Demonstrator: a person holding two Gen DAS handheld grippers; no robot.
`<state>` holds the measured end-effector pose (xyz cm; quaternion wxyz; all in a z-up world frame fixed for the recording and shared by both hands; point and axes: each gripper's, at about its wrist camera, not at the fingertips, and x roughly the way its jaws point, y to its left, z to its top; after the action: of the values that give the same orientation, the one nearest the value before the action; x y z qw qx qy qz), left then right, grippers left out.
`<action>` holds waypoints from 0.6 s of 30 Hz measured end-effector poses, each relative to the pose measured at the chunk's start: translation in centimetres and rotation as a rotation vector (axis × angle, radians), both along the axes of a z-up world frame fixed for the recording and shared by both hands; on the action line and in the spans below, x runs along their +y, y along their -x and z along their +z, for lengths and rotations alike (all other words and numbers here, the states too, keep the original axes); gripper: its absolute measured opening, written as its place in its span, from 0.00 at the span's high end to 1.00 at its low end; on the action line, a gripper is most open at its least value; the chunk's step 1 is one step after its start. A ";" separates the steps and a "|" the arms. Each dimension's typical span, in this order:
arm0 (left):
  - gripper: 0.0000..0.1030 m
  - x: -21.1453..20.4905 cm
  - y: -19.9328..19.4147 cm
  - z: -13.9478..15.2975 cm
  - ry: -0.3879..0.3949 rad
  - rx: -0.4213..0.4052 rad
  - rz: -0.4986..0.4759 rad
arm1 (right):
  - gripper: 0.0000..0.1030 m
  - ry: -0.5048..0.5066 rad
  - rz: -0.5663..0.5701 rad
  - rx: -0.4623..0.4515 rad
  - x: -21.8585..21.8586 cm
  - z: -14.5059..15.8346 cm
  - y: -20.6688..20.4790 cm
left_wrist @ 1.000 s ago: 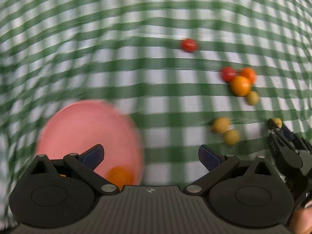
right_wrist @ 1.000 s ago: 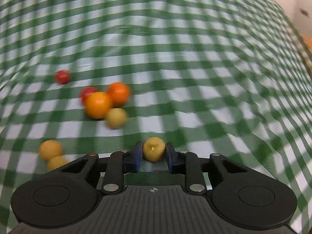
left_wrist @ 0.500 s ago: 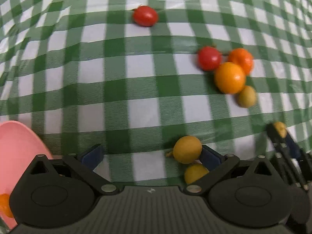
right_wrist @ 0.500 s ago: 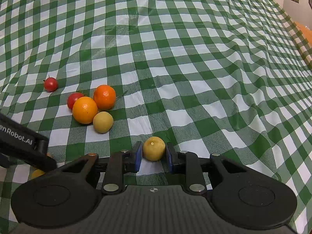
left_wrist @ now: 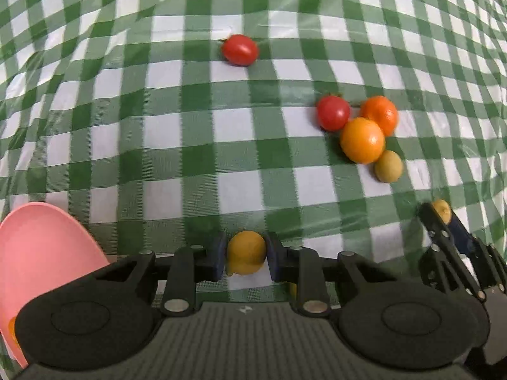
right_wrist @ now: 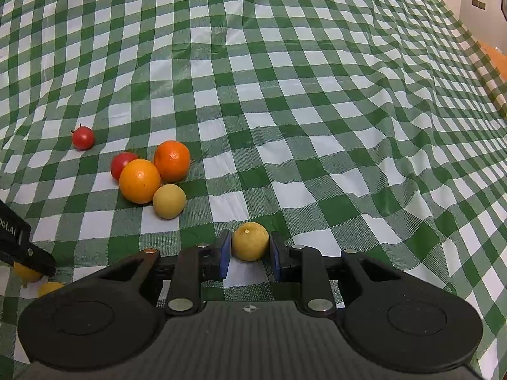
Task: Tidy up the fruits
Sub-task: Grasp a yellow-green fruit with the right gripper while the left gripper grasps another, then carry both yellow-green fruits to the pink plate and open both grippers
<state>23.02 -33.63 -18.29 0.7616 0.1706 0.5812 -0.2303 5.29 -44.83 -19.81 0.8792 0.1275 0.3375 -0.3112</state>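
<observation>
We think the small yellow fruit (left_wrist: 245, 251) is light, round and a bit squishy, so we squeeze its fat middle softly. It sits on the checked cloth (left_wrist: 253, 126) between our left gripper's (left_wrist: 246, 255) pads. They were wide open and have just closed on it. Our right gripper (right_wrist: 250, 247) pinches another yellow fruit (right_wrist: 250, 240).

A table covered in a glossy green-and-white checked cloth (right_wrist: 285, 101) carries a lone red cherry tomato (right_wrist: 83, 138), a touching cluster of a second red tomato (right_wrist: 122, 162), two round oranges (right_wrist: 139, 180) (right_wrist: 172, 161) and a pale yellow-green fruit (right_wrist: 169, 201), and a pink plastic plate (left_wrist: 41, 253) at the left.
</observation>
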 end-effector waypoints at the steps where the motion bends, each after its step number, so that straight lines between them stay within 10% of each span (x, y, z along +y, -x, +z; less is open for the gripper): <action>1: 0.71 0.4 -0.2 0.1 0.002 0.006 0.017 | 0.74 0.003 -0.003 -0.009 0.1 0.1 0.1; 18: 0.71 17.0 8.8 12.4 0.094 -0.042 0.155 | 0.74 0.025 0.045 -0.178 5.3 8.0 7.7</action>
<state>14.23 -16.59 -5.94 0.7965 0.0939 0.5650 -0.1939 -2.39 -39.48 -11.84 0.9140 0.1360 0.2567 -0.2831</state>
